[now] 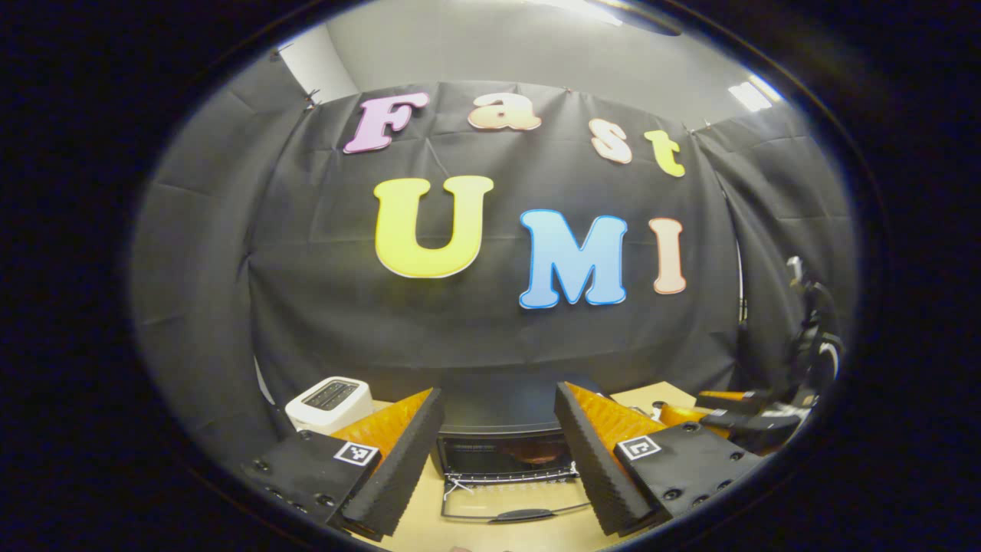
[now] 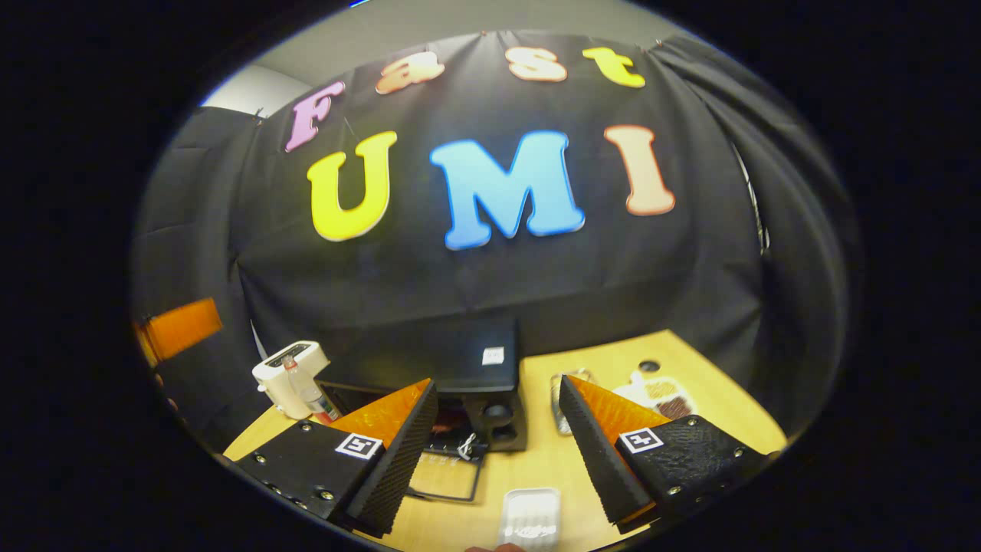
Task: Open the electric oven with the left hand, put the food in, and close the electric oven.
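Left tongs [image 1: 498, 452]: fingers apart, nothing between them, held above the table [image 1: 475, 533].
Oven [image 1: 502, 429]: dark box straight ahead of the left tongs, seen in the gap between the fingers; well apart from them.
Oven door [image 1: 513, 506]: glass panel folded down flat toward the tongs, handle at its near edge, lying between the two fingertips in the left gripper view and lower than they are.
Oven cavity: something orange-brown shows inside, too dim to tell what.
Right tongs [image 2: 494, 445]: fingers apart, empty, above the table [image 2: 690, 360].
Oven, right gripper view [image 2: 460, 376]: ahead and a little left of the gap's middle, its knobs on the side nearer the right finger; the open door [image 2: 444, 475] lies just beside the left finger's tip.
Tray [image 2: 530, 515]: small white tray on the table, below the gap of the right tongs, closer to the camera than the oven; contents unclear.
Toaster [image 1: 329, 402]: white, beyond the left finger of the left tongs, left of the oven; also seen in the right gripper view [image 2: 287, 376], with a bottle [image 2: 310, 395] touching or just beside it.
Food plate [image 2: 659, 392]: pale item with dark patches, beyond the right finger of the right tongs, right of the oven.
Other gripper [image 1: 755, 418]: seen at the right of the left gripper view, past the right finger.
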{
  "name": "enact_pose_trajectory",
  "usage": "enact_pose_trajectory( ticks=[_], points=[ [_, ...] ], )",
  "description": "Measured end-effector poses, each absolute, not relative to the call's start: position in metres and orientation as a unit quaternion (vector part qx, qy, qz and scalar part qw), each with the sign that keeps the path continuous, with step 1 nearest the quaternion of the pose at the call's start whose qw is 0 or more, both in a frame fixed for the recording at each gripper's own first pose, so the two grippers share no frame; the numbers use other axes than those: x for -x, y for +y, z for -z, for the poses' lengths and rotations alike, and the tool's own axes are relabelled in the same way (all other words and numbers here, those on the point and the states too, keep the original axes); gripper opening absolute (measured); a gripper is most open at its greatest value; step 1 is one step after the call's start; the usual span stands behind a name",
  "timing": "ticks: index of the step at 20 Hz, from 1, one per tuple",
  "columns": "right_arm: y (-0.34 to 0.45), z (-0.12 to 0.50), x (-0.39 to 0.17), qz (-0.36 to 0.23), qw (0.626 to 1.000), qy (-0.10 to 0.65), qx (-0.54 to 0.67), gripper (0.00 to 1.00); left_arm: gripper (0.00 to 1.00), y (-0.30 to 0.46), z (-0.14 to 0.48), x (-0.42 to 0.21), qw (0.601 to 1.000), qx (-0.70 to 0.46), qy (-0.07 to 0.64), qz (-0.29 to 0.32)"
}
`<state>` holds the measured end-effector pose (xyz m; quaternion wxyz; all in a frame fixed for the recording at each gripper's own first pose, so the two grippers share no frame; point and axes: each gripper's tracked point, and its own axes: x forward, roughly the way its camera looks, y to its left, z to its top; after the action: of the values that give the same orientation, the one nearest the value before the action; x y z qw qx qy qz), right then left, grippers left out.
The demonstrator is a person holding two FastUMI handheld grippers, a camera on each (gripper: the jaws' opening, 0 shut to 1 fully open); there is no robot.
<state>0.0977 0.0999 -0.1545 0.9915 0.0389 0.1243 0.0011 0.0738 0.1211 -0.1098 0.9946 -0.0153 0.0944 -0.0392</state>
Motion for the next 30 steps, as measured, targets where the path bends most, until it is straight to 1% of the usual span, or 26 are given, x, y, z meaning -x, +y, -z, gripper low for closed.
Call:
enact_pose_trajectory(
  ticks=[1, 2, 3, 4, 5, 7, 8, 9, 11, 14, 16, 19, 20, 21, 22, 23, 24, 26, 27, 30],
  points=[
    [0.088, 0.130, -0.093, 0.009, 0.994, 0.103, -0.033, 0.96, 0.97, 0.113, 0.106, -0.074, 0.995, 0.013, 0.089, 0.044],
    [0.080, 0.110, -0.091, 0.017, 0.996, 0.086, -0.032, 0.97, 1.00, 0.105, 0.099, -0.074, 0.995, 0.013, 0.082, 0.048],
    [0.072, 0.092, -0.088, 0.022, 0.997, 0.069, -0.028, 0.96, 0.97, 0.100, 0.091, -0.074, 0.996, 0.013, 0.071, 0.047],
    [0.065, 0.078, -0.086, 0.026, 0.998, 0.058, -0.022, 0.96, 0.98, 0.095, 0.084, -0.075, 0.997, 0.015, 0.062, 0.045],
    [0.061, 0.065, -0.083, 0.026, 0.998, 0.049, -0.020, 0.96, 1.00, 0.090, 0.080, -0.075, 0.997, 0.018, 0.058, 0.042],
    [0.053, 0.049, -0.081, 0.031, 0.999, 0.038, 0.001, 0.96, 1.00, 0.085, 0.069, -0.077, 0.998, 0.027, 0.050, 0.034],
    [0.050, 0.043, -0.078, 0.034, 0.999, 0.031, 0.004, 0.96, 0.91, 0.080, 0.063, -0.079, 0.998, 0.031, 0.045, 0.034],
    [0.048, 0.039, -0.076, 0.035, 0.999, 0.028, 0.002, 0.96, 1.00, 0.078, 0.061, -0.080, 0.998, 0.030, 0.042, 0.033],
    [0.044, 0.044, -0.077, 0.039, 0.999, 0.032, -0.001, 0.96, 1.00, 0.078, 0.070, -0.083, 0.998, 0.016, 0.060, 0.026],
    [0.037, 0.054, -0.078, 0.036, 0.998, 0.044, -0.007, 0.96, 1.00, 0.071, 0.107, -0.084, 0.993, 0.009, 0.111, 0.027],
    [0.033, 0.061, -0.078, 0.035, 0.998, 0.054, -0.008, 0.97, 1.00, 0.056, 0.143, -0.085, 0.987, 0.007, 0.155, 0.053],
    [0.027, 0.073, -0.083, 0.037, 0.997, 0.071, -0.008, 0.96, 1.00, 0.059, 0.201, -0.074, 0.972, -0.024, 0.227, 0.054],
    [0.025, 0.076, -0.083, 0.038, 0.997, 0.074, -0.008, 0.96, 1.00, 0.058, 0.223, -0.070, 0.964, -0.024, 0.258, 0.053],
    [0.023, 0.078, -0.083, 0.040, 0.996, 0.076, -0.006, 0.96, 0.97, 0.057, 0.245, -0.060, 0.956, -0.014, 0.288, 0.057],
    [0.018, 0.083, -0.083, 0.045, 0.996, 0.080, -0.003, 0.96, 1.00, 0.054, 0.267, -0.052, 0.945, -0.001, 0.321, 0.063],
    [0.016, 0.086, -0.084, 0.046, 0.995, 0.085, -0.001, 0.96, 0.97, 0.052, 0.289, -0.044, 0.932, 0.010, 0.357, 0.068],
    [0.016, 0.089, -0.082, 0.044, 0.995, 0.088, -0.002, 0.97, 0.91, 0.056, 0.312, -0.039, 0.918, 0.013, 0.391, 0.066],
    [0.015, 0.094, -0.083, 0.042, 0.994, 0.097, -0.003, 0.97, 1.00, 0.065, 0.350, -0.027, 0.896, 0.008, 0.439, 0.058],
    [0.013, 0.096, -0.083, 0.044, 0.994, 0.101, -0.006, 0.97, 0.98, 0.065, 0.364, -0.020, 0.886, 0.005, 0.460, 0.060],
    [0.005, 0.099, -0.083, 0.054, 0.993, 0.104, -0.024, 0.97, 0.98, 0.070, 0.397, -0.012, 0.861, -0.001, 0.505, 0.060]
  ],
)
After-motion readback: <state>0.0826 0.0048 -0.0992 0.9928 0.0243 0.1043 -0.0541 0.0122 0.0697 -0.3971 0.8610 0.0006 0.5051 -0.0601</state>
